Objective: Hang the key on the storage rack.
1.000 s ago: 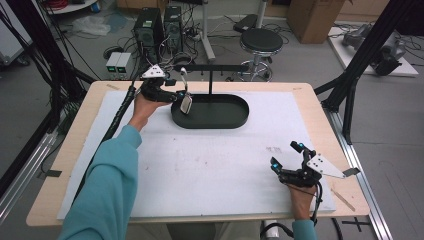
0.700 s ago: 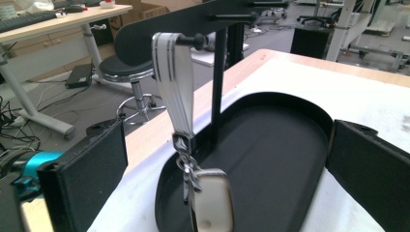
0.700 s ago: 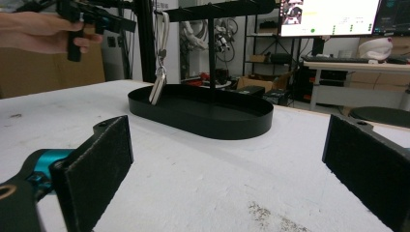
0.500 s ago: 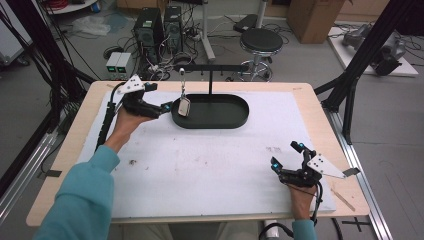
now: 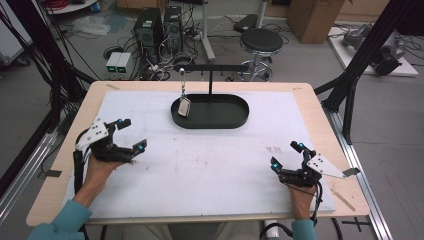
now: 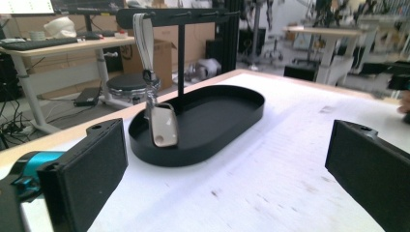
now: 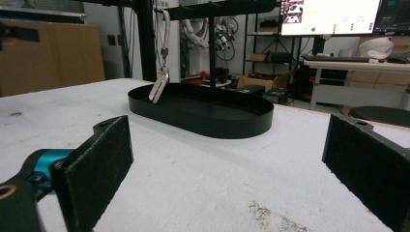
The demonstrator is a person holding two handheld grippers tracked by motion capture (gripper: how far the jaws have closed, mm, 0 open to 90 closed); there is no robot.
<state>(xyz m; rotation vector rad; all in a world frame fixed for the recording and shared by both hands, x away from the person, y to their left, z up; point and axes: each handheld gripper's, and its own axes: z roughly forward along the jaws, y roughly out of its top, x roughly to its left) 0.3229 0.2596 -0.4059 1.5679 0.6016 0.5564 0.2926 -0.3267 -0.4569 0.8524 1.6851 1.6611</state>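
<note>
A black oval tray (image 5: 210,122) sits toward the far middle of the counter (image 5: 60,165), on the white sheet (image 5: 210,165) that covers most of the wooden top. From the tray rises a thin black post carrying a horizontal black bar (image 5: 220,67). A pale key fob (image 5: 184,106) hangs from the left end of that bar by a white strap and a metal clip; its lower end dangles just above, or perhaps just touching, the tray's left part, and I cannot tell which. In the left gripper view the fob (image 6: 163,124) hangs upright over the tray (image 6: 241,113); in the right gripper view it (image 7: 158,87) hangs slightly tilted.

The left gripper (image 5: 131,135) is held low over the sheet at the near left, well apart from the tray, its jaws spread wide with nothing between them. The right gripper (image 5: 286,155) rests at the near right of the sheet, its jaws likewise spread and empty. Both point toward the tray.

Behind the counter stand a black stool (image 5: 260,42) and two computer towers (image 5: 160,25) among loose cables.
</note>
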